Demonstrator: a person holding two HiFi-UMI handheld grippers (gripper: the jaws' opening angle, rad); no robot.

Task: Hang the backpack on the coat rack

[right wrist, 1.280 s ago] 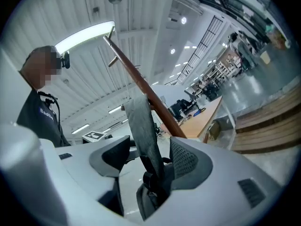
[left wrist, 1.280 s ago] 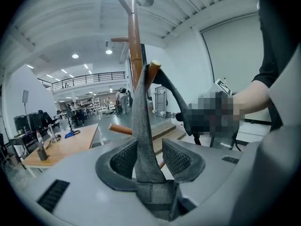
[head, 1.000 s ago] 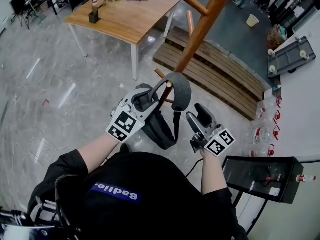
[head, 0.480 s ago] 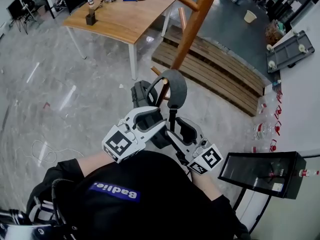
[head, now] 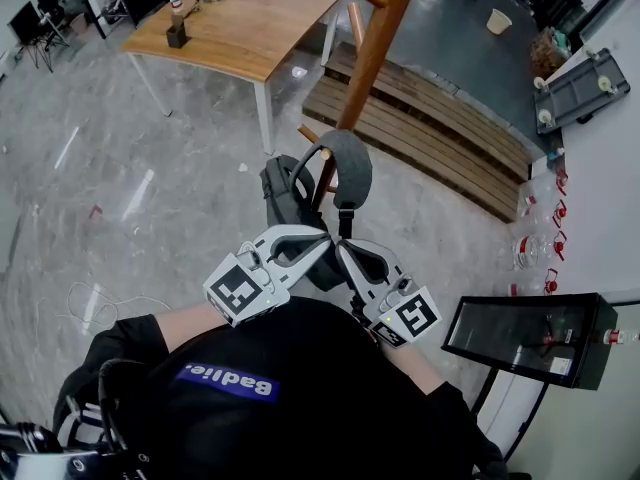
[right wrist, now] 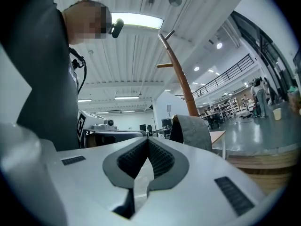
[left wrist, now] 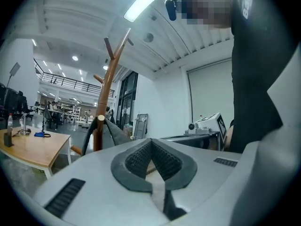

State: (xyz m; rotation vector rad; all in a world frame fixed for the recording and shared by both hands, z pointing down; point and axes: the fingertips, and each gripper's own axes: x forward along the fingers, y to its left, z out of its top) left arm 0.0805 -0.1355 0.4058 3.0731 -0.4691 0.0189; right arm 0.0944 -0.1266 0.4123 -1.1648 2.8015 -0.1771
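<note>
Head view steeply down, others level, rack (head: 373, 48) shared

The black top (head: 300, 368) has a blue patch (head: 230, 383); its white letters may be back to front. The left gripper (head: 322, 244) and right gripper (head: 343, 250) are grey with black-and-white cubes.

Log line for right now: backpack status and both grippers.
backpack: hanging, strap over peg of coat rack | left gripper: shut, empty | right gripper: shut, empty

You back off the hung backpack (head: 284, 194).
Your left gripper (head: 322, 240) and right gripper (head: 343, 249) have pulled back from its strap (head: 352, 163) toward your chest, jaws gone from wide to closed, empty.
</note>
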